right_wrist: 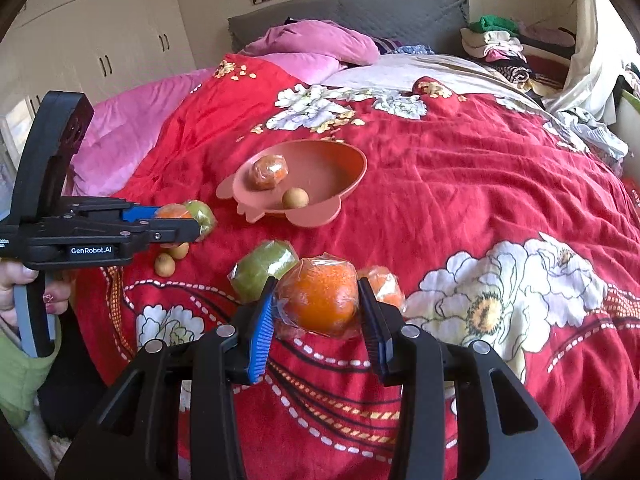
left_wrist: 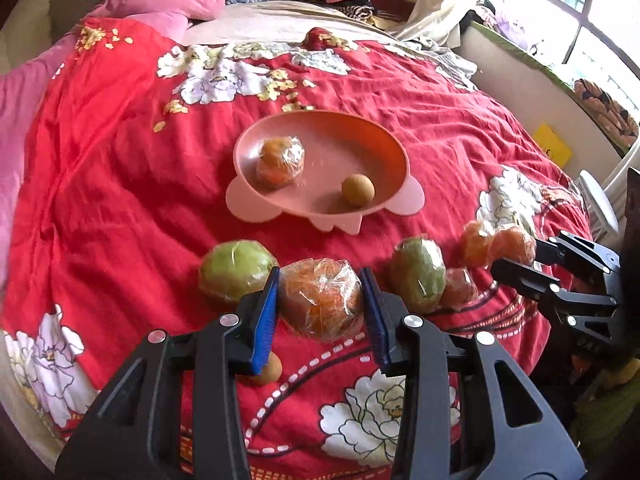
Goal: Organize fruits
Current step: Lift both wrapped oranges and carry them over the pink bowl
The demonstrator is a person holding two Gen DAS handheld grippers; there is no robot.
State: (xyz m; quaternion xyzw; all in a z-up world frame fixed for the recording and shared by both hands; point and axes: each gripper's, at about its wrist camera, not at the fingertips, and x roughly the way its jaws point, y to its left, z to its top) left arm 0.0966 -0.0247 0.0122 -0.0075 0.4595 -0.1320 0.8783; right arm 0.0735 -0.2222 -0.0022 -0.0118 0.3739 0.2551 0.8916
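left gripper [left_wrist: 320, 304] clamped, right gripper [right_wrist: 318, 304] clamped

A home bedroom is shown. A bed [right_wrist: 500, 184] covered by a red floral quilt is seen, with pink pillows [right_wrist: 320, 42] and a grey headboard [right_wrist: 360, 12] at the far end. White wardrobes [right_wrist: 100, 32] are set on the left, and folded clothes [right_wrist: 496, 46] are piled far right.

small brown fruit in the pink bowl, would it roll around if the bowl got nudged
Probably yes. The small brown fruit looks round and smooth and sits loose on the pink bowl's sloping floor. The bowl's raised rim would likely keep it in. The wrapped orange beside it looks less apt to roll, since its crinkled film may drag.
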